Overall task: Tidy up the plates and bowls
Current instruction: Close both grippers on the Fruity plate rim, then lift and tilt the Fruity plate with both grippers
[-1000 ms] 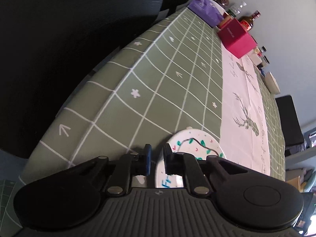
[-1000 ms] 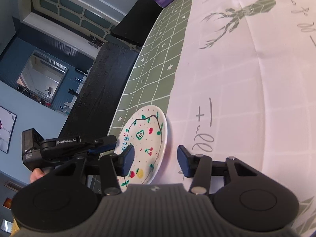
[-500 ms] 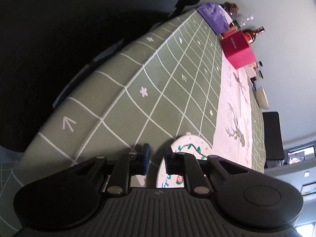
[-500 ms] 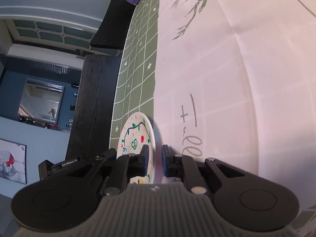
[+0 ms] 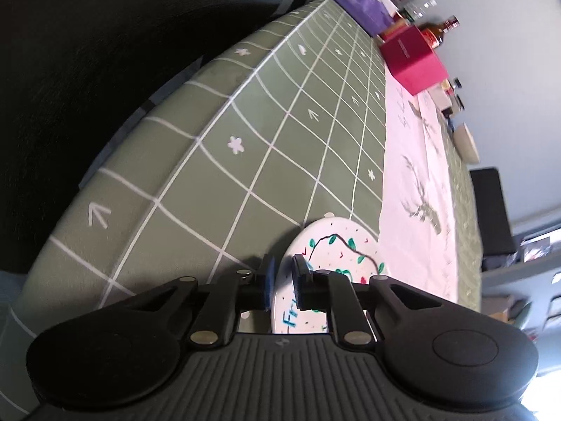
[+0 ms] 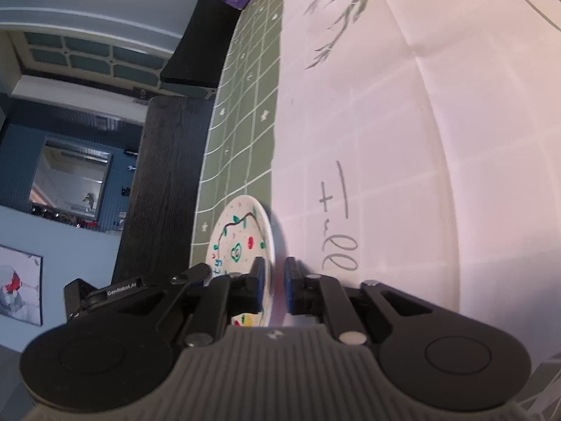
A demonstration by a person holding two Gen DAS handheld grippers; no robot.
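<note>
My right tongs (image 6: 272,282) have just closed onto the painted plate's (image 6: 242,242) rim; left tongs (image 5: 281,279) grip its opposite edge. Plate sits at the table's (image 5: 217,175) near end, ready to lift.

Pretty soft daylight overall, with the white runner (image 6: 438,122) nearly blown out pinkish in the right wrist view. Heavy fisheye bending curves the bench (image 5: 217,182) edge hard, the dark chair side is murky, and far stuff looks smeary.
</note>
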